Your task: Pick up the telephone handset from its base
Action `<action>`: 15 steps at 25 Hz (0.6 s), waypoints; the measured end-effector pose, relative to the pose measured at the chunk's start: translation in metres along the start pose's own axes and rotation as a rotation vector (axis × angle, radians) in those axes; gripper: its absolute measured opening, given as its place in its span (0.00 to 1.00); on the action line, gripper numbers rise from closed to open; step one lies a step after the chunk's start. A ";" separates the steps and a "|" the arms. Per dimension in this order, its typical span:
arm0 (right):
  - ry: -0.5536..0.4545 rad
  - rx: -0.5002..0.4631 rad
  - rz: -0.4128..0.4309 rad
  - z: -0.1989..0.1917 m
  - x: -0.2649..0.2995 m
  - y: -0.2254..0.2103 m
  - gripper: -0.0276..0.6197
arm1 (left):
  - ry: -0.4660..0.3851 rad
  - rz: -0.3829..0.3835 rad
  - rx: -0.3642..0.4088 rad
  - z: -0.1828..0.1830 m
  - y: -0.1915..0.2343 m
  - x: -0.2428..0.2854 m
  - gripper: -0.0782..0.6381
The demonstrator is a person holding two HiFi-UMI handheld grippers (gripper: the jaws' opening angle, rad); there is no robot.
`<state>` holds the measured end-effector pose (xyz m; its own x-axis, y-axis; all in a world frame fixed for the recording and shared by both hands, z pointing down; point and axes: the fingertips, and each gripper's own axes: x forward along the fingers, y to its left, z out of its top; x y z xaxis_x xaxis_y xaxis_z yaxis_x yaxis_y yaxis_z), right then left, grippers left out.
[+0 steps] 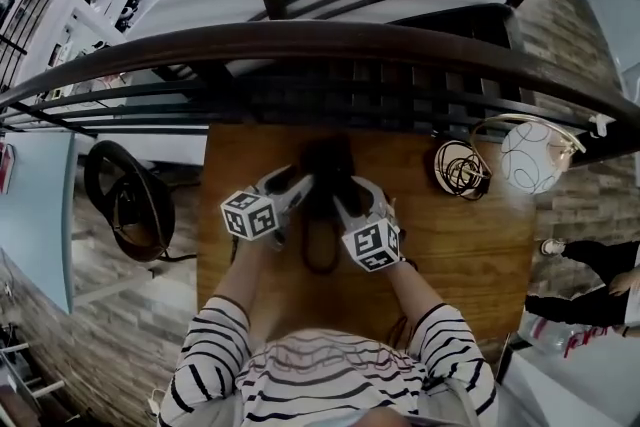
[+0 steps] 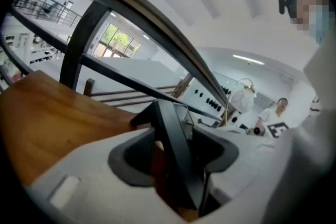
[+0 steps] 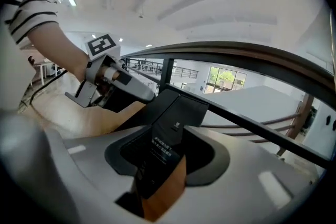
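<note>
Left gripper (image 1: 300,187): jaws wide, not clamped. A thin black edge of the telephone (image 1: 328,165) stands between them, with a gap showing on each side. Right gripper (image 1: 347,195): jaws also wide. The phone's black body, with a small printed label, sits between them, and the pads are not pressing on it. Both grippers point away from the person and flank the phone, left one on its left side, right one on its right.

The telephone sits mid-table towards the far edge, just in front of the dark railing (image 1: 300,40). In the head view it is dark and blurred, so I can't separate handset from base. A black loop (image 1: 320,250) runs towards the near side between the grippers, which may be the cord.

Handling, as a guess: hard plastic, light, stiff, smooth enough to slip. The cord will likely tug back. Best hold is probably across the handset's narrow middle bar, squarely between the pads, with the other gripper steadying the base.

Wooden table (image 1: 470,245). A coiled cable (image 1: 460,167) lies far right, and a white globe lamp (image 1: 530,155) stands just beside it. Both are well apart from the phone.
</note>
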<state>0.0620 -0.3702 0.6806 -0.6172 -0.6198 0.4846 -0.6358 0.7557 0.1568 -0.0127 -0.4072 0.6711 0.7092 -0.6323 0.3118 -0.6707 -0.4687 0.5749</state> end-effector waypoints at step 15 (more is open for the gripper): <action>0.035 -0.055 0.014 -0.018 0.016 0.008 0.34 | 0.097 0.004 -0.142 -0.023 0.014 0.016 0.36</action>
<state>0.0556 -0.3705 0.7046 -0.6083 -0.6022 0.5170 -0.6006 0.7751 0.1961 -0.0052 -0.4095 0.7019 0.7286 -0.5685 0.3820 -0.6411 -0.3696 0.6726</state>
